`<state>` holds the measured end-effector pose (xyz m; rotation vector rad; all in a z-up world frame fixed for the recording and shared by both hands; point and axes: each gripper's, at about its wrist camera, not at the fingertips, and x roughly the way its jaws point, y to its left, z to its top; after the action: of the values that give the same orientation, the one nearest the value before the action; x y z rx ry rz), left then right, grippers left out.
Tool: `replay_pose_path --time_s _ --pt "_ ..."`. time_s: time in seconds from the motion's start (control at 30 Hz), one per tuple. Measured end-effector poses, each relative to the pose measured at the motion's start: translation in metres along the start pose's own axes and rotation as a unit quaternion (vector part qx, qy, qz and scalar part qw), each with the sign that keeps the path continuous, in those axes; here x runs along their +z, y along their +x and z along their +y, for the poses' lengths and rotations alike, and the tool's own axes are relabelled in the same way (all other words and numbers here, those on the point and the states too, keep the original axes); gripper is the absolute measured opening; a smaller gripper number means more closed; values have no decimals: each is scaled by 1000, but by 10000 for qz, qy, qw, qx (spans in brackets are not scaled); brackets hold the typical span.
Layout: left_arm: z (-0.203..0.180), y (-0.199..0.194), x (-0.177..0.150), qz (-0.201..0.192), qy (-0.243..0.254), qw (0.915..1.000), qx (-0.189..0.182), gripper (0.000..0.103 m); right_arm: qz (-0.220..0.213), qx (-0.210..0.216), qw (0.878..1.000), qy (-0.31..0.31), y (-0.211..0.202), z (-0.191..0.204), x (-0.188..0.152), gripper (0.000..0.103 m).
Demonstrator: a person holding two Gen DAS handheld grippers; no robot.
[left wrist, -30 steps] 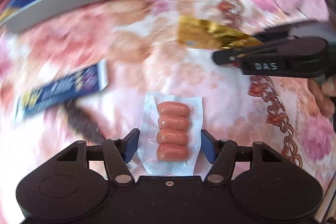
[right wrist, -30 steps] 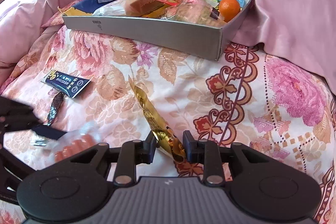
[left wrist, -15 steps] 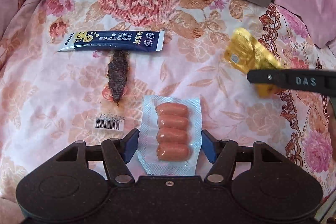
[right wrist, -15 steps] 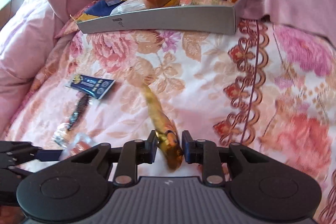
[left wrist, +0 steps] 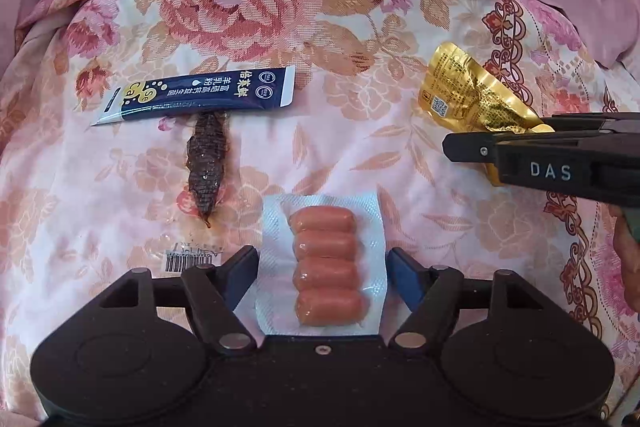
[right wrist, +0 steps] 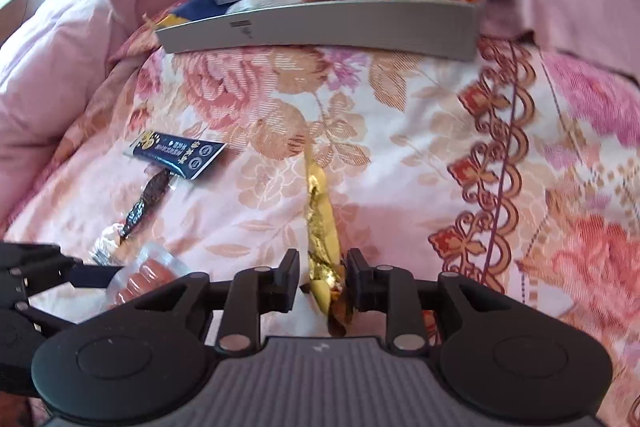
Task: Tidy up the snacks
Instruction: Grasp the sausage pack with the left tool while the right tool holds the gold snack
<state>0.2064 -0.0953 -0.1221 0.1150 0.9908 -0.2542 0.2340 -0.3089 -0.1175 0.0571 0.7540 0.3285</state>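
We see a clear pack of 4 sausages [left wrist: 326,267] lying flat on the bed; a crinkled gold pouch [left wrist: 468,99] stands on edge mid-bed.

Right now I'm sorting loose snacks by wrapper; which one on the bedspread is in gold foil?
The gold pouch, at the right, with one end between the right hand-held gripper fingers. The sausage pack is clear, the stick sachet navy.

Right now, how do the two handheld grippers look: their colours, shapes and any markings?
The left gripper has a black body with two round lobes, black linkage arms with silver pivot pins, and blue pads. The right gripper has a ribbed grey centre panel, black lobes, black fingers; in the left view its side reads "DAS" in white. No cables or sleeves show.
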Motion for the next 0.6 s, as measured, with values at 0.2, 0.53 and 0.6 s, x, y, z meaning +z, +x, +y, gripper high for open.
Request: replay_pose_path --time_s 0.2,0.53,0.6 --pt "3 -4 -1 -111 -43 9999 -4 62 44 -22 10000 83 0 -3 0 30" --pt "2 -11 -6 -339 -226 9991 -129 57 -192 -229 9994 -151 -5 6 -5 21" --pt "3 -12 -7 -388 -270 9988 -150 57 -319 -372 9983 -309 -7 10 -6 20"
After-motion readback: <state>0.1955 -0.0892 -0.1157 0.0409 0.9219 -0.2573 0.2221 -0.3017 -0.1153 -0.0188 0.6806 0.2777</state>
